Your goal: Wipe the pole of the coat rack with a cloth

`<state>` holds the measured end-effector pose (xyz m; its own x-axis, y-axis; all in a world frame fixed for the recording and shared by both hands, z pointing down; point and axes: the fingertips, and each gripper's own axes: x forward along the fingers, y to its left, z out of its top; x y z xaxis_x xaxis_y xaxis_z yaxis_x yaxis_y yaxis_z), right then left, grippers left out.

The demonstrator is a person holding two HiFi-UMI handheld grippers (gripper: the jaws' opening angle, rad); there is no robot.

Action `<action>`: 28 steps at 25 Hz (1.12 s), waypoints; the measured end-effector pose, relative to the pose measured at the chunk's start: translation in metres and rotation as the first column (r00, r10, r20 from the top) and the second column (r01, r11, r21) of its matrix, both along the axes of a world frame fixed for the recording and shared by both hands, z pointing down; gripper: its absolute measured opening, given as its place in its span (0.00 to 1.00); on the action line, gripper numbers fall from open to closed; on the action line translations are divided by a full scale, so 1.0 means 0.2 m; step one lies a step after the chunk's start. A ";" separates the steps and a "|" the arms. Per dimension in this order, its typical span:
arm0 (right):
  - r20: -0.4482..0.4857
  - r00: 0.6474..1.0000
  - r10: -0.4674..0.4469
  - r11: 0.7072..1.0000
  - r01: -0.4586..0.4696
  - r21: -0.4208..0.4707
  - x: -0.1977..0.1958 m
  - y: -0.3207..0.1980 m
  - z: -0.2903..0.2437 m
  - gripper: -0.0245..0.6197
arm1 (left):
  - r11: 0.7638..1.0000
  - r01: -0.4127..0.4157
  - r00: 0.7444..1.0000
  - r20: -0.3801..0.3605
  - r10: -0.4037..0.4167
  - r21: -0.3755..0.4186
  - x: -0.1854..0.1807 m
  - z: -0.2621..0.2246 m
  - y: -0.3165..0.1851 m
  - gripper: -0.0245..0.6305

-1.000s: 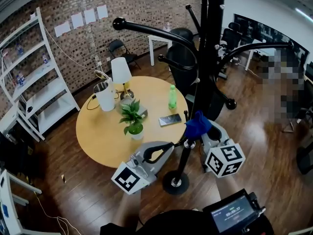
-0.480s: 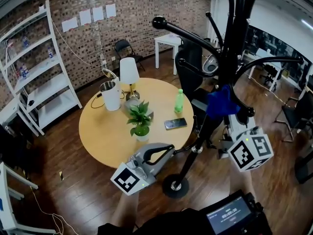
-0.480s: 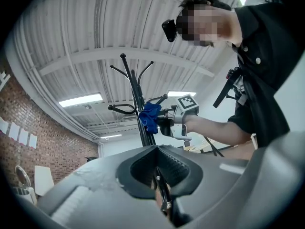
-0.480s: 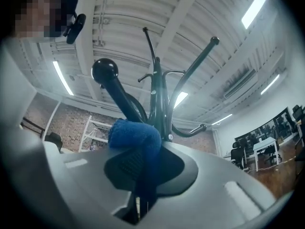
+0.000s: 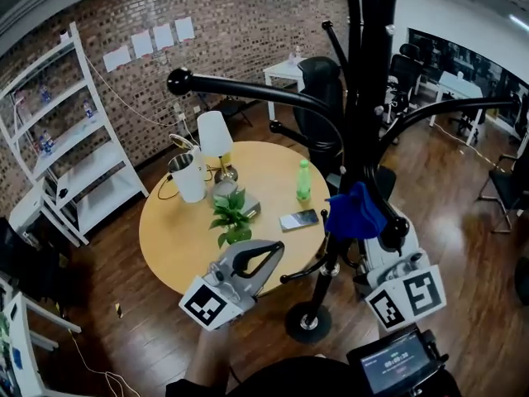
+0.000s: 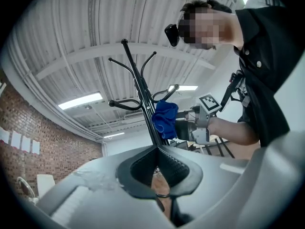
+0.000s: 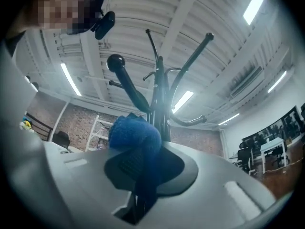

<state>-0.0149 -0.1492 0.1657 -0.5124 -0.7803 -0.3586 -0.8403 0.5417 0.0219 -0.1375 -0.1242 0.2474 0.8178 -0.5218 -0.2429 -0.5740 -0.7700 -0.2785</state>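
Note:
The black coat rack pole (image 5: 364, 98) rises from a round base (image 5: 308, 322) beside the table. My right gripper (image 5: 364, 227) is shut on a bunched blue cloth (image 5: 354, 212), and the cloth is pressed against the pole at mid height. In the right gripper view the cloth (image 7: 135, 132) fills the right gripper (image 7: 147, 149), with the pole (image 7: 158, 99) just behind it. My left gripper (image 5: 309, 269) is lower down and shut on the pole. The left gripper view shows the left gripper (image 6: 156, 149) with the pole (image 6: 143, 94) and the cloth (image 6: 164, 118) above it.
Curved rack arms with ball ends (image 5: 178, 81) reach out left and right overhead. A round wooden table (image 5: 165, 230) stands left of the rack. It holds a lamp (image 5: 215, 135), a white kettle (image 5: 188, 176), a plant (image 5: 231, 217), a green bottle (image 5: 303, 180) and a phone (image 5: 298, 219). White shelving (image 5: 74, 164) stands at far left.
The right gripper slid the blue cloth up the pole, then back down to mid height. The left gripper has kept its hold low on the pole.

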 end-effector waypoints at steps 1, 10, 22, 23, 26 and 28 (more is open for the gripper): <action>0.015 1.000 -0.021 1.000 0.021 -0.008 0.00 0.00 0.01 0.11 | 1.000 0.005 1.000 0.006 -0.005 -0.002 0.00 0.00 -0.02 0.04; 0.059 0.998 0.004 0.998 -0.001 -0.057 -0.04 -0.10 0.21 0.11 | 0.993 -0.116 0.993 0.010 0.115 0.022 0.03 0.06 -0.23 0.04; -0.015 0.849 0.529 0.834 -0.523 -0.176 -0.10 -0.02 0.30 0.11 | 0.796 -0.605 0.795 0.057 0.604 0.004 -0.05 0.06 -0.13 0.04; -0.043 0.826 0.562 0.805 -0.559 -0.197 -0.12 -0.02 0.35 0.11 | 0.774 -0.634 0.772 0.049 0.633 -0.004 -0.07 0.06 -0.12 0.04; -0.113 0.777 0.620 0.734 -0.624 -0.266 -0.17 -0.01 0.50 0.11 | 0.712 -0.702 0.711 0.031 0.702 -0.010 -0.09 0.04 -0.06 0.04; -0.138 0.774 0.618 0.719 -0.627 -0.298 -0.20 0.00 0.56 0.11 | 0.689 -0.724 0.689 0.028 0.724 -0.010 -0.10 0.02 -0.04 0.04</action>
<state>-0.0557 -0.1487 0.2777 0.1235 -0.9917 -0.0351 -0.9921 -0.1226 -0.0251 -0.1567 -0.1314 0.2509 0.9478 0.2359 -0.2146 0.1697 -0.9428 -0.2868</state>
